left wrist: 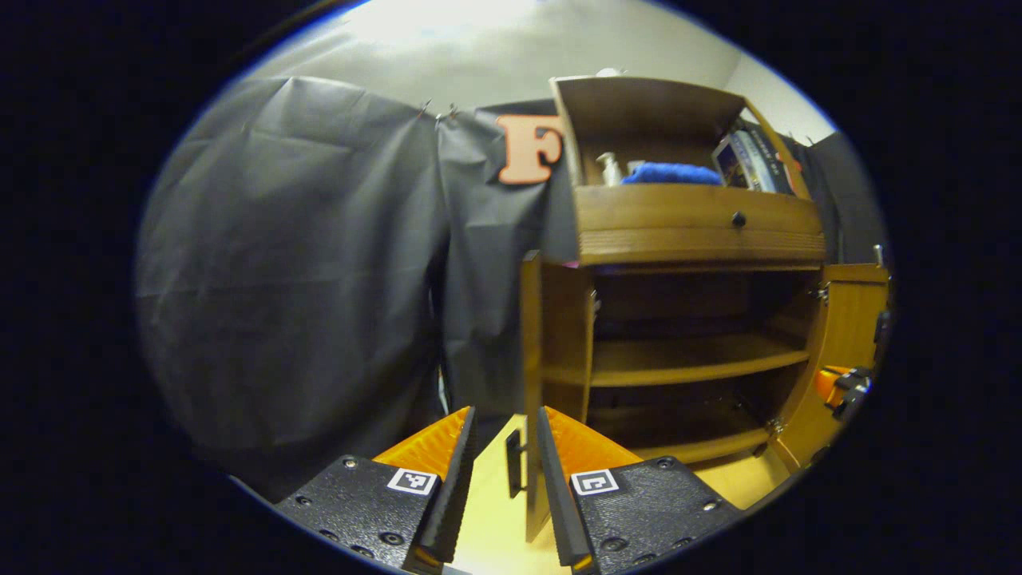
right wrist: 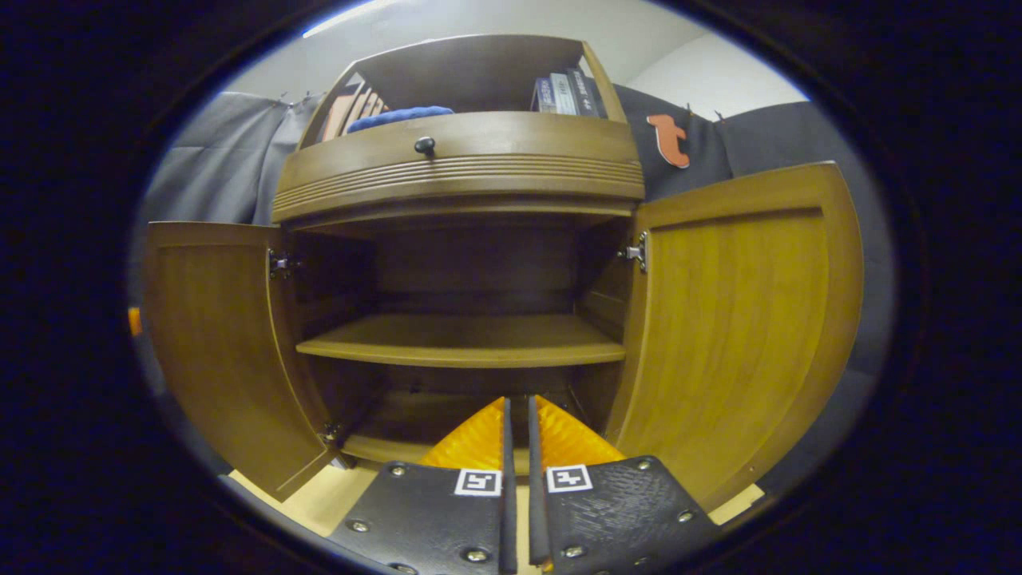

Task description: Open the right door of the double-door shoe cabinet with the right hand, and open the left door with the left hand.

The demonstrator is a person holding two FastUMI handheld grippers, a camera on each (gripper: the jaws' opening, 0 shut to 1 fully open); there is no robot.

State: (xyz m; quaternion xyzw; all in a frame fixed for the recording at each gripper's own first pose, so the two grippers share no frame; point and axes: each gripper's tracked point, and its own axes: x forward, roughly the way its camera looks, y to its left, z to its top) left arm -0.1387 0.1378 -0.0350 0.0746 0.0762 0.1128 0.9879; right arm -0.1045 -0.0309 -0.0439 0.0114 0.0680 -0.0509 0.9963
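A double-door shoe cabinet (right wrist: 471,192) stands with both lower doors swung open, so the task looks close to complete. In the left gripper view, the left door (left wrist: 532,375) is seen edge-on as a tall upright board, its long axis vertical, and its dark handle (left wrist: 515,463) sits directly ahead of the left gripper (left wrist: 506,447), in the gap between the jaws. Those jaws are parted narrowly and do not seem to press the handle; contact is hard to judge. Any coming move of this gripper turns on that handle lying straight ahead, a little towards the right jaw. In the right gripper view, the right gripper (right wrist: 516,431) faces the cabinet's open middle, its jaws nearly together and holding nothing, with the right door (right wrist: 742,335) standing wide open to the cabinet's right and well apart from it. Inside the cabinet a bare shelf (right wrist: 467,339) crosses the opening. Above it are a drawer knob (right wrist: 425,144), a blue cloth (right wrist: 399,116) and some books (right wrist: 563,93). Nothing stands in either gripper's way.
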